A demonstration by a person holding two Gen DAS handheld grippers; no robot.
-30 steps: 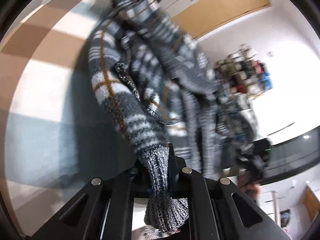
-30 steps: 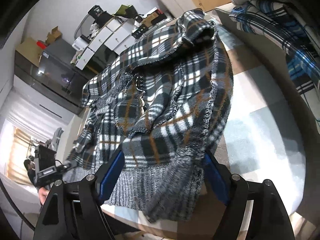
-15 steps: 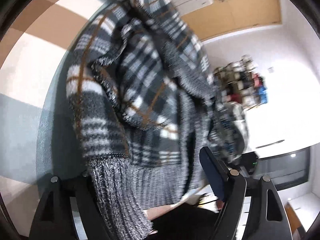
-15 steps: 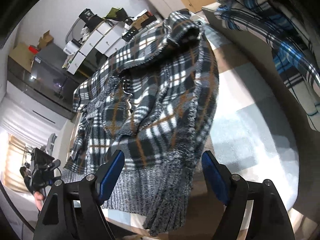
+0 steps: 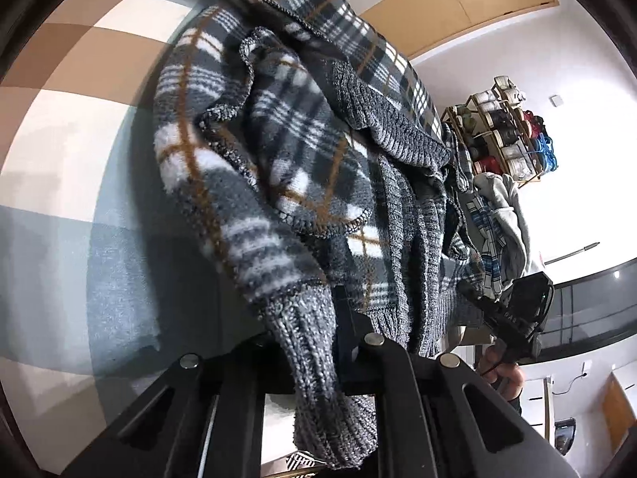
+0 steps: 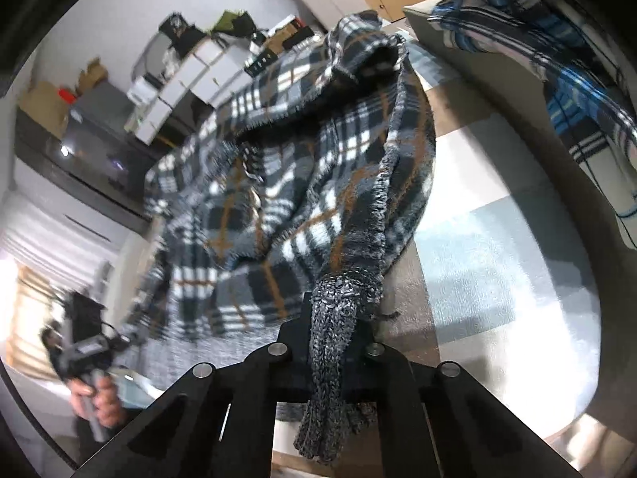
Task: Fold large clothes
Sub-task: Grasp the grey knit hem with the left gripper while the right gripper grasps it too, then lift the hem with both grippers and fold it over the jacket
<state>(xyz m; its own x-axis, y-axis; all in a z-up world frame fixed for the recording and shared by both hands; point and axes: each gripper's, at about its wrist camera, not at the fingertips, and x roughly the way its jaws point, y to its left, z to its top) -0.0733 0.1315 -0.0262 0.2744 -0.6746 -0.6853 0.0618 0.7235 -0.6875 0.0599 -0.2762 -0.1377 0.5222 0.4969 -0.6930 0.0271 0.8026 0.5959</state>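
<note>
**Both tools now clamped on the ribbed hem, jacket lifting off the counter**

Half a second ago both of your tools stood wide; now your left tool [image 5: 314, 342] pinches the grey ribbed hem of the grey, white and brown plaid fleece jacket [image 5: 278, 151], and your right tool [image 6: 338, 334] has clenched a bunched hem corner, so judging by that you can begin the fold. The jacket hangs crumpled from both grips, trailing toward 12 o'clock over the tan, white and blue checked counter [image 5: 67, 127]. At 2 o'clock in the right view, a blue plaid cloth pile [image 6: 557, 63] crowds the counter edge; keep the fold clear of it.
</note>
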